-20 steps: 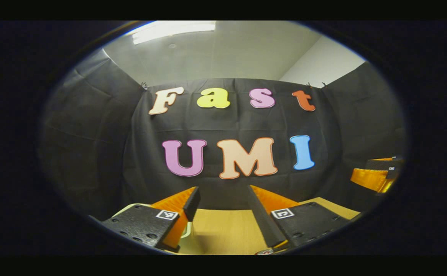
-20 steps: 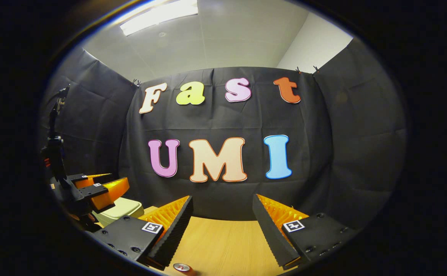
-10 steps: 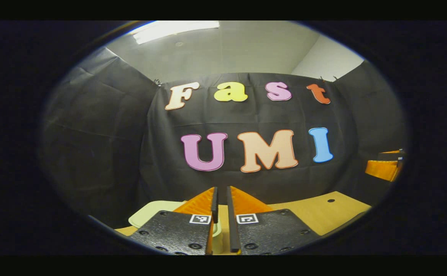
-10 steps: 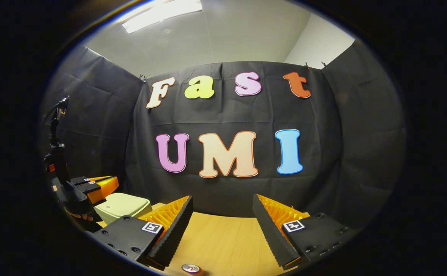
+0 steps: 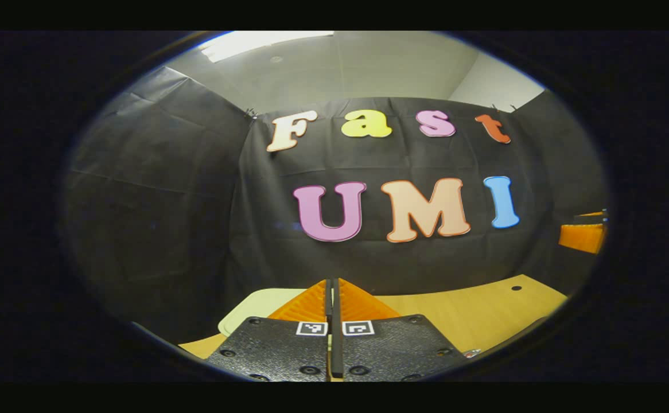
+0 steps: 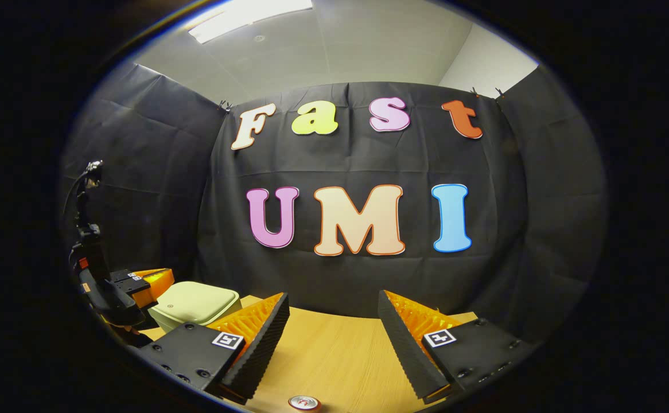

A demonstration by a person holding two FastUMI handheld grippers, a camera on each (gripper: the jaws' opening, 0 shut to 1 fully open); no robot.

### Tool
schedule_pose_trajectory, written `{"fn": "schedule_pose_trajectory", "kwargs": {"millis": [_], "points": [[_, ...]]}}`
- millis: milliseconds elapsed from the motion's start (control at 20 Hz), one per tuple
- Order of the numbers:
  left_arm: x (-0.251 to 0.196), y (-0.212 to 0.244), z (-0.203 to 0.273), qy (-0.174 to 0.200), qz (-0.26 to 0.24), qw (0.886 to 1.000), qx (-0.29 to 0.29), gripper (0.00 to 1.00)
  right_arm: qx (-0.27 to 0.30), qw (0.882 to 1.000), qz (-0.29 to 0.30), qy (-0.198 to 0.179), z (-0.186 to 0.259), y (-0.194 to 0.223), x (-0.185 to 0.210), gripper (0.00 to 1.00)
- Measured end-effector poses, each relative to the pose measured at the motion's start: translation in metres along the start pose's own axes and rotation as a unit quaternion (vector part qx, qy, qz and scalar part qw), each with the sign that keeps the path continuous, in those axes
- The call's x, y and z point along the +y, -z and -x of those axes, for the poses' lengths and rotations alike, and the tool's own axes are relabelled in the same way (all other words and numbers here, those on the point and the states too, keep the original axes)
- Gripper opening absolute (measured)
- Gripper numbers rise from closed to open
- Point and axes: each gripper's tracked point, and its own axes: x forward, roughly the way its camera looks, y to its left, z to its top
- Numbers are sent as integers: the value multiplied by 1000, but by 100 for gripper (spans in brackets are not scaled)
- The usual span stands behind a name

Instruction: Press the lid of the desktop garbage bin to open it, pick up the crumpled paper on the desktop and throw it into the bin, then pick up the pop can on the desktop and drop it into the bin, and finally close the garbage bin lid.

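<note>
wooden desktop [image 6: 334, 355] under black cloth walls; left gripper [image 5: 331, 287], fingers pressed together on nothing, hovers just above the closed bin lid [image 6: 197, 299], which lies directly ahead and below it. right gripper [image 6: 331, 312] gapes wide, the pop can [image 6: 304, 403] near beneath it, so the left is nearer for the press

Lit from above by a ceiling panel [image 5: 265, 41] at upper left of the left gripper view, likewise [image 6: 248, 14] in the right gripper view; overexposed to plain white in both. Dim, low-contrast cloth [image 6: 139, 172] at the sides, folds barely legible. Strong fisheye bending toward the edges. Table [image 6: 334, 355] evenly lit, sharp. Slight softness at lower margins.
</note>
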Motion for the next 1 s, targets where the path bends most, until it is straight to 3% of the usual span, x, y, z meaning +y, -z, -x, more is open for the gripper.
{"fn": "schedule_pose_trajectory", "kwargs": {"millis": [600, 700, 800, 1000], "points": [[31, 82, 4, -19, 10, 996, 92, 0, 24, 1000, 13, 3, -7, 17, 17, 98], [30, 77, 5, -18, 17, 997, 77, 0, 25, 1000, 16, 4, -7, 18, 16, 99], [31, 82, 4, -23, 59, 994, 84, 0, 26, 1000, 17, 4, -6, 18, 14, 98], [30, 72, 5, -23, 69, 996, 58, 0, 25, 1000, 12, 1, -6, 20, 6, 98]]}}
